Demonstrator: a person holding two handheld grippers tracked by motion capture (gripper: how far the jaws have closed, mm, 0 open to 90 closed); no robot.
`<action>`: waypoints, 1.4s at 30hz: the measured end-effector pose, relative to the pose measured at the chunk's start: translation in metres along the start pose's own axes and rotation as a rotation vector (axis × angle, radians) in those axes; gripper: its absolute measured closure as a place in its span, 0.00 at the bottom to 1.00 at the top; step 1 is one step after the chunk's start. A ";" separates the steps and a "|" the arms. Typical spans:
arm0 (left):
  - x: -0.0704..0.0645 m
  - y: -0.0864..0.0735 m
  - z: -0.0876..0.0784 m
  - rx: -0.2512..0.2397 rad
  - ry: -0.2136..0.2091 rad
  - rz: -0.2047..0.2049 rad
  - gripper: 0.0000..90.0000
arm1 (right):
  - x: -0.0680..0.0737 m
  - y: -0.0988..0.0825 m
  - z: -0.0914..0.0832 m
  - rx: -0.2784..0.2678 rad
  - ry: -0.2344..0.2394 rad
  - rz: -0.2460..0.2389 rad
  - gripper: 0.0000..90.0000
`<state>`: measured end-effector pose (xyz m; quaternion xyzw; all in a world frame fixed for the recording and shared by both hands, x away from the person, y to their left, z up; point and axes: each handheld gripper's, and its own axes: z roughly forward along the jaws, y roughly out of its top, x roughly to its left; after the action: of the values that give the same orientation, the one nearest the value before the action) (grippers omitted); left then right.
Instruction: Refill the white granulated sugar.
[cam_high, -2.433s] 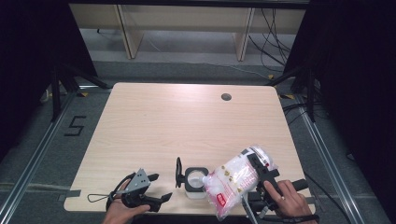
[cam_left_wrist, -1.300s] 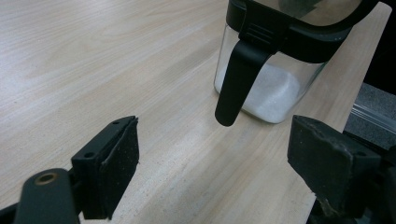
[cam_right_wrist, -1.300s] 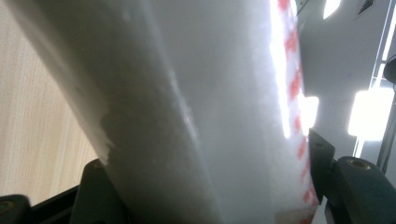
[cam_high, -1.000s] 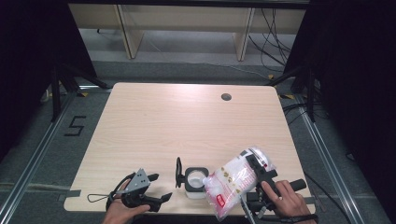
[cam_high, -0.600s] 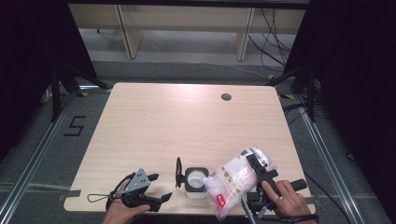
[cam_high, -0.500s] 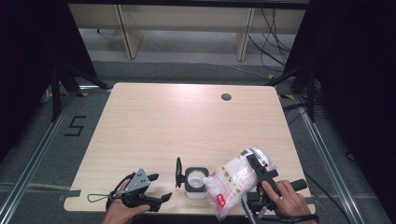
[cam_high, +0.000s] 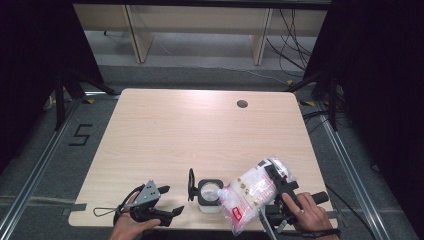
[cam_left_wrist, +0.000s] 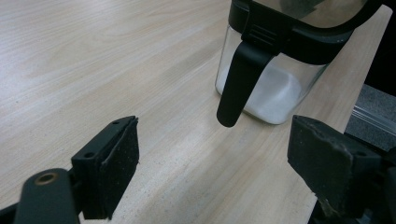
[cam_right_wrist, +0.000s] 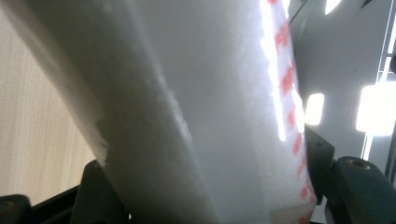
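Our right gripper (cam_high: 276, 192) clamps white bag (cam_high: 248, 192), bag tilted, low end over jar (cam_high: 209, 195) at its 9 o'clock. Our left gripper (cam_high: 169, 202) jaws wide, nothing between, resting on table (cam_high: 200, 130); jar near at its 3 o'clock, white powder inside.

The high view looks forward and down from above the near edge of the desk (cam_high: 200, 135), taking in its whole top and the floor beyond. The left gripper view sits low and close over the desk, looking between its jaws at the glass jar (cam_left_wrist: 280, 70), which the high view shows at the near edge. The right gripper view looks upward, pressed against the white bag (cam_right_wrist: 201, 107).
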<state>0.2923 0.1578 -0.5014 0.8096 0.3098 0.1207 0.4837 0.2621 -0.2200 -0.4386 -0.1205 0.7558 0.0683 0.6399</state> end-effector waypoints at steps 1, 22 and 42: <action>0.000 0.000 0.001 -0.011 -0.001 -0.003 0.18 | -0.006 0.001 -0.001 0.003 0.018 -0.069 0.43; 0.000 -0.001 -0.002 0.006 -0.001 -0.012 0.18 | -0.007 0.000 0.000 -0.022 -0.003 -0.062 0.43; 0.001 0.000 -0.004 0.003 0.005 -0.003 0.18 | -0.009 0.001 -0.002 -0.006 -0.007 -0.067 0.43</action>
<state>0.2912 0.1607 -0.4996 0.8096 0.3124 0.1216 0.4818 0.2611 -0.2184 -0.4291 -0.1475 0.7490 0.0493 0.6440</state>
